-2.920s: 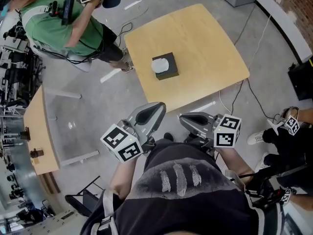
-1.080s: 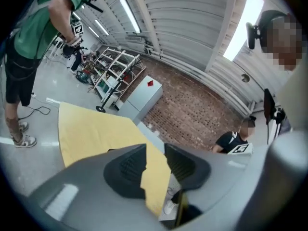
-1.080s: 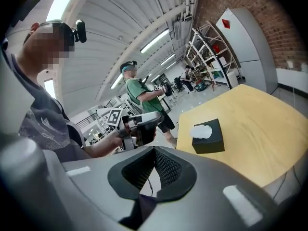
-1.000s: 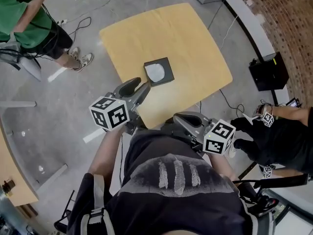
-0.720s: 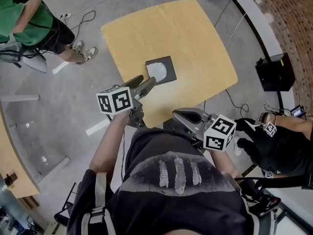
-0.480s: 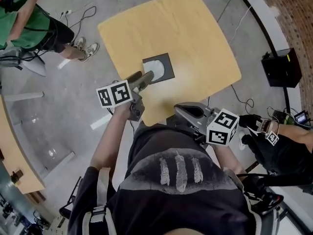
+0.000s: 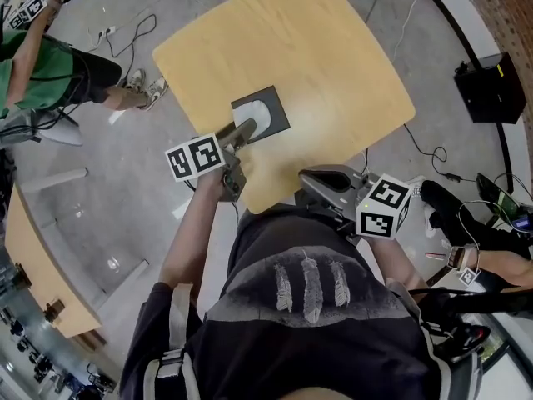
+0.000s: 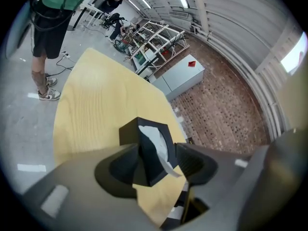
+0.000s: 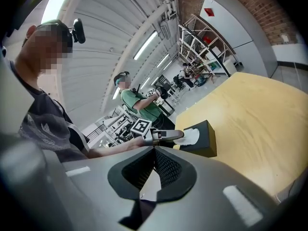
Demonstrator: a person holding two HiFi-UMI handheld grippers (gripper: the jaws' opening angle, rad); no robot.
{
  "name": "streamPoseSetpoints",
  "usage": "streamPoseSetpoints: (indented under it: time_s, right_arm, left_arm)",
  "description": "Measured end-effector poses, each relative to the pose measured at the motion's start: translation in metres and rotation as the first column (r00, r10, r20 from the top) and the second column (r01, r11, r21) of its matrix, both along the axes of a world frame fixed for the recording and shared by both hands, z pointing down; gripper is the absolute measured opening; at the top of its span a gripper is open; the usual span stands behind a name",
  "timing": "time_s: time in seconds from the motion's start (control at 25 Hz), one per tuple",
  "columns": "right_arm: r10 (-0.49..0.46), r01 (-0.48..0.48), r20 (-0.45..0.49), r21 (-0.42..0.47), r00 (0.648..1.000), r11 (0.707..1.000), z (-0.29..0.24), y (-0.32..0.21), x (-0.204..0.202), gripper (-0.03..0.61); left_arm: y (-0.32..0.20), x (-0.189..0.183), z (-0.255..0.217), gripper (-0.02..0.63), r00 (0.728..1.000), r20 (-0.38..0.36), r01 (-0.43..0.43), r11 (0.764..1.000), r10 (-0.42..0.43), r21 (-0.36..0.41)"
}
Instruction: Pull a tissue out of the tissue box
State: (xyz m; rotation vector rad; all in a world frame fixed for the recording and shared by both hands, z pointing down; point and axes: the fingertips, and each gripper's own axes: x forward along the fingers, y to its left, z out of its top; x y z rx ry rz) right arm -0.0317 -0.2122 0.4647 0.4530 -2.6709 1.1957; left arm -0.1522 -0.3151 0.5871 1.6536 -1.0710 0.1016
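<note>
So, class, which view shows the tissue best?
The left gripper view: the tissue sits close and central. The head view gives a small white patch from above; the right gripper view shows it side-on, farther off.

Grey conc. floor (image 7: 108, 215), brick wall (image 8: 221, 109), metal racks (image 8: 151, 44) at back.

No words or numbers can be read anywhere here. The left cube (image 7: 193, 157) and the right cube (image 7: 385, 206) have black and white square patterns on their sides, but these are blocks, not letters. The dark shirt (image 7: 310, 340) near the bottom has three pale feather shapes (image 7: 310, 280) on it and no writing. Far off, a small red diamond sign (image 8: 191, 61) sits on a grey cabinet (image 8: 180, 78). It is too small to read.
</note>
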Motion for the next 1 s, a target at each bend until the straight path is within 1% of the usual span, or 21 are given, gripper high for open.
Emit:
streamPoseSetpoints:
  time_s: [0.16,0.24,0.28,0.4,0.52,0.72,0.8,1.0]
  right_arm:
    - [0.007,-0.007,-0.007,0.001,1.0,1.0,0.001,-0.001,0.002,-0.006]
    - [0.011,-0.011,-0.008,0.0,1.0,1.0,0.001,0.0,0.003,-0.006]
    - [0.014,-0.014,-0.007,0.0,1.0,1.0,0.002,0.0,0.004,-0.006]
    - [0.019,-0.019,-0.007,0.0,1.0,1.0,0.002,0.0,0.004,-0.006]
    - [0.014,-0.014,-0.017,0.0,1.0,1.0,0.003,0.0,0.005,-0.006]
    - [0.005,-0.005,-0.023,-0.001,1.0,1.0,0.004,0.0,0.003,-0.006]
    - [0.005,-0.005,-0.019,-0.001,1.0,1.0,0.004,0.001,0.003,-0.006]
    - [0.003,-0.003,-0.012,0.002,1.0,1.0,0.004,0.001,0.002,-0.006]
  left_arm:
    - [-0.001,0.0,0.003,0.241,1.0,0.004,0.006,1.0,-0.006,-0.002]
    - [-0.001,0.0,0.005,0.219,1.0,0.018,0.009,1.0,-0.009,-0.002]
    - [-0.001,-0.002,0.006,0.199,1.0,0.029,0.012,1.0,-0.012,-0.004]
    - [0.0,-0.008,0.013,0.104,0.998,0.058,0.032,0.999,-0.03,-0.018]
    - [-0.001,-0.011,0.015,0.049,0.997,0.061,0.043,0.999,-0.042,-0.019]
    - [0.0,-0.009,0.009,0.054,0.999,0.043,0.026,1.0,-0.026,0.001]
    - [0.001,-0.007,0.007,0.018,0.999,0.039,0.02,1.0,-0.021,0.007]
    - [0.001,-0.002,-0.003,0.009,1.0,-0.006,0.018,0.999,-0.017,0.04]
